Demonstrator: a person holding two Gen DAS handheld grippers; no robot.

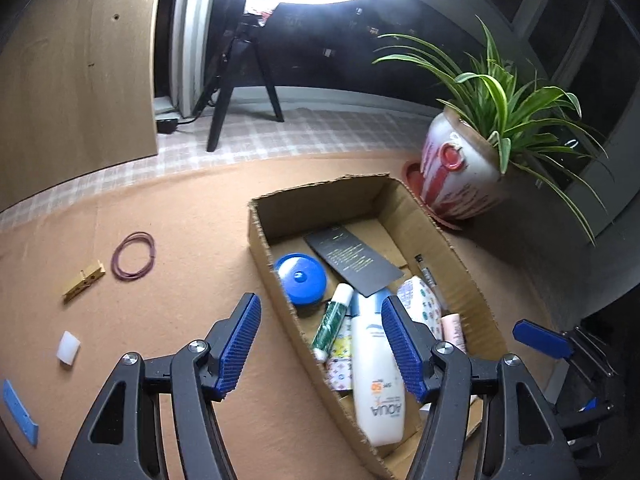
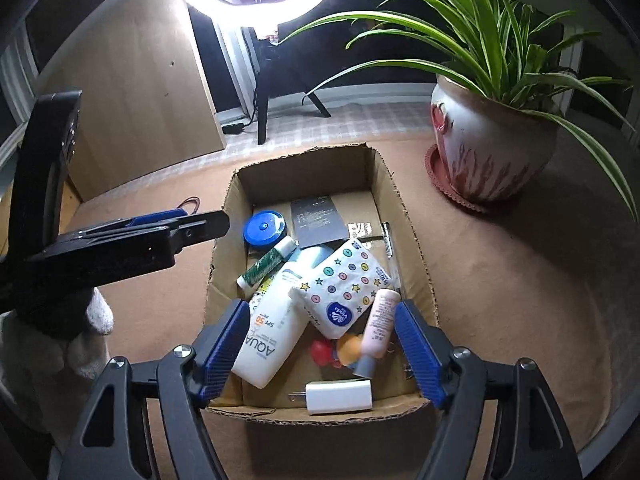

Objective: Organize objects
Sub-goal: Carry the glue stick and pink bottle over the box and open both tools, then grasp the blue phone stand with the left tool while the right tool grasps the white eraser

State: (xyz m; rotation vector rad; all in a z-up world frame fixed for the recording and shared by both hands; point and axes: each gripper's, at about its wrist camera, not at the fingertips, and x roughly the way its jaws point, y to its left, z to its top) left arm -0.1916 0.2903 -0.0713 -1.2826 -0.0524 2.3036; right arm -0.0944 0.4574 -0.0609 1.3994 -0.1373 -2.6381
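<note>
- Hovering over the cardboard box (image 2: 404, 216), you hold both tools with nothing in them: the left gripper (image 1: 320, 344) has its ribbed blue pads apart and bare, and the right gripper (image 2: 320, 344) stands apart too, with the box's contents below it and none of them pinched.
- Judging by how things lie, you are between pick-ups: the box already holds most of the pieces, so sorting looks well along.
- Below your right gripper sit a white AQUA sunscreen bottle (image 2: 266, 336), smooth and flat-sided, a soft tissue pack (image 2: 344, 284) printed with buttons and stars, a slim pink tube (image 2: 380, 324) and a boxy white charger plug (image 2: 340, 397).
- Farther ahead in the box lie a round blue-lidded jar (image 2: 265, 230), a thin green stick (image 2: 264, 266) with a white cap and a matte dark card (image 2: 320, 220).
- To the left of your left gripper, out on the brown felt-like mat (image 1: 180, 220), loose pieces remain: a limp maroon rubber band (image 1: 134, 255), a small wooden clothespin (image 1: 84, 280), a white translucent cap (image 1: 68, 346) and a flat blue strip (image 1: 20, 412).
- Next, you will probably swing the left gripper out to those. The band and strip lie flat, so they call for low, shallow pinches.
</note>
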